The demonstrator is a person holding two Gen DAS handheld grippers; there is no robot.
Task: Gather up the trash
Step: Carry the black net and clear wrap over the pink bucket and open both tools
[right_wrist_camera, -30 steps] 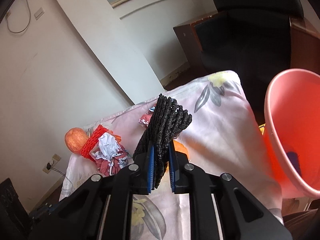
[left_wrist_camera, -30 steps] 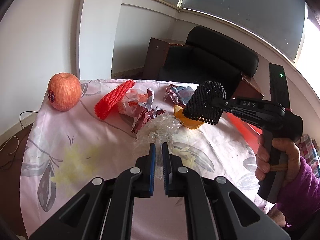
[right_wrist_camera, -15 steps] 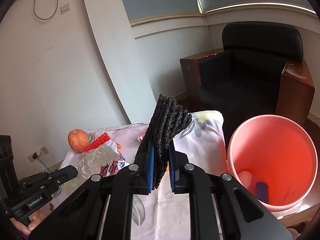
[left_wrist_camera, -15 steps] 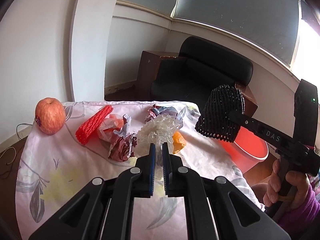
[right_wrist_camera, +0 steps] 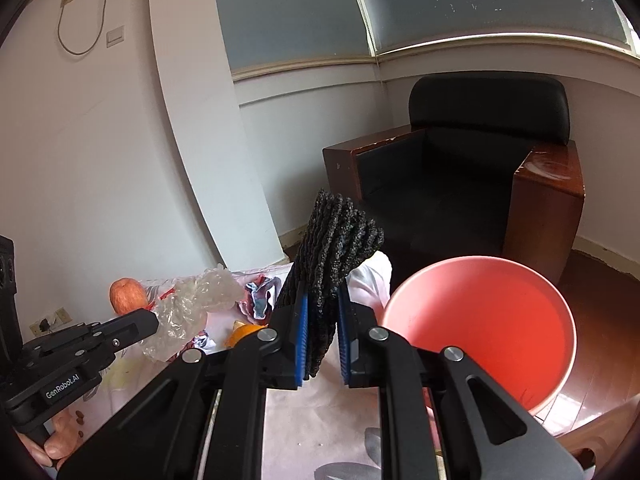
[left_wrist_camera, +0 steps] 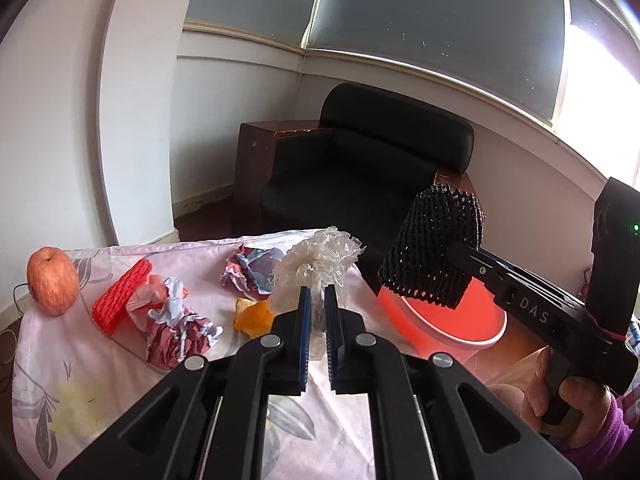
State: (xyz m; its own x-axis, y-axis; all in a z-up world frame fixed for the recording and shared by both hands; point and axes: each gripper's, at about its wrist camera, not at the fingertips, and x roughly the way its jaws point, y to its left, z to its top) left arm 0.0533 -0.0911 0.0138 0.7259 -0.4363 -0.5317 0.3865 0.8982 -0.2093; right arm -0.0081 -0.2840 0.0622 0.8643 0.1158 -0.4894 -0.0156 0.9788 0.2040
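The black foam net (right_wrist_camera: 332, 276) is being pinched in the right gripper (right_wrist_camera: 320, 340)'s nearly closed jaws, near the pink bin (right_wrist_camera: 480, 320) awaiting it. The left gripper (left_wrist_camera: 314, 336)'s closed jaws are clamping crumpled clear plastic (left_wrist_camera: 316, 264) above the tabletop (left_wrist_camera: 100, 364), likely binward too.

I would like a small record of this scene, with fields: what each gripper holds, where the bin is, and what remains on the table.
left gripper: shut on clear crumpled plastic, lifted off the table
right gripper: shut on black foam net, held up beside the bin
bin: pink bucket, past the table edge
on the table: apple, red foam net, crumpled wrappers, orange peel
table cover: floral cloth
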